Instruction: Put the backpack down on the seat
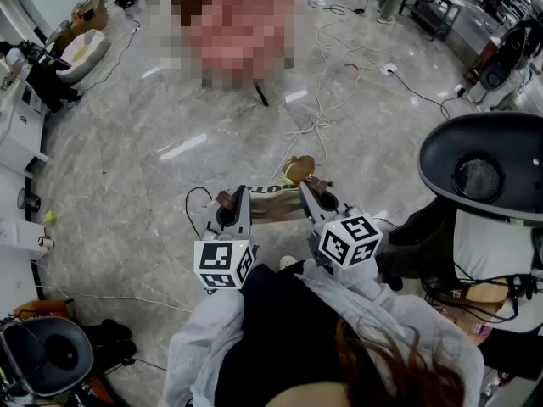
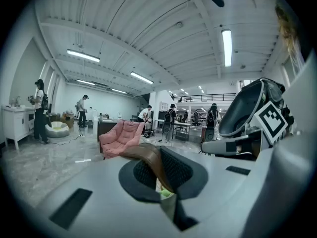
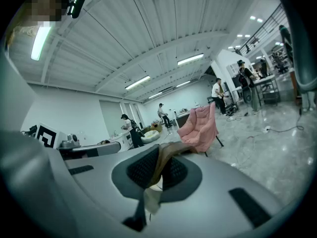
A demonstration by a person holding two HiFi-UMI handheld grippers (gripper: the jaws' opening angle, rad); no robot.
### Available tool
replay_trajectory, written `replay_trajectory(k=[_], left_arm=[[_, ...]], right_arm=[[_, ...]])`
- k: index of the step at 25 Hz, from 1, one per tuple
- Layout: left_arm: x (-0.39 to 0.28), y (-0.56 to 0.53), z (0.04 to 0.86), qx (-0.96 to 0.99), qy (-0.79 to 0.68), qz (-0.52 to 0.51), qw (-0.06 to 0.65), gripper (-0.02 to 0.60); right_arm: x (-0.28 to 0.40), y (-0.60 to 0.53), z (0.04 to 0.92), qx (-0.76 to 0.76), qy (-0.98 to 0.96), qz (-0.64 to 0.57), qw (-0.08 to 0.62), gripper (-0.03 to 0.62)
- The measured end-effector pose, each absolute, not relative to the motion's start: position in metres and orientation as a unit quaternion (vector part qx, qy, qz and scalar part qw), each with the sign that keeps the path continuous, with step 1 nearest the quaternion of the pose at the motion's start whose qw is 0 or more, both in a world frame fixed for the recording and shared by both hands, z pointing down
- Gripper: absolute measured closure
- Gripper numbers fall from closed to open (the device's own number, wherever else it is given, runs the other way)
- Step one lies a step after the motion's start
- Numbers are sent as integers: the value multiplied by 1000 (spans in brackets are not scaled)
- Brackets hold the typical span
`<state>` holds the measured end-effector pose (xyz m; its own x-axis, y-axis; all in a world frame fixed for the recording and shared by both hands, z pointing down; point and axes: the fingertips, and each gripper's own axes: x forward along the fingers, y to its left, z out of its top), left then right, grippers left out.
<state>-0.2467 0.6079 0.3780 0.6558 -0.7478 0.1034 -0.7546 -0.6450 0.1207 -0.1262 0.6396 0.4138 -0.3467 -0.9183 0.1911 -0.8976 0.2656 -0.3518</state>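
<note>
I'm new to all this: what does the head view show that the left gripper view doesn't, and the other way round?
Only the head view shows the person's white sleeves and the marker cube on the left gripper. Only the left gripper view shows the ceiling lights and people standing far off. Both show the pink chair, the right gripper, and the brown strap that the left gripper is shut on.
</note>
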Motion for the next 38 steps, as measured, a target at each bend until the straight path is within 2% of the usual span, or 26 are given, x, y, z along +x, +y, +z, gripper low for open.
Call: replay_trajectory(k=[8,13,23,28,38], left_arm=[[-222,612,387,905,-412,24,98,569],[-214,615,388,909,-405,25,94,569],[-211,601,396,903,-417,42,95,569],[-202,576,397,903,-421,44,72,569],[-178,469,395,910,-405,36,82,569]], right_arm=[[-98,642,425,-585,781,-217,7,585],[-91,647,429,-580,777,-242,34,585],[-88,632,434,-574,778,-252,39,585],[-80,608,433,-577,779,-243,43,585],[-56,508,429,-594,766,-243,42,585]])
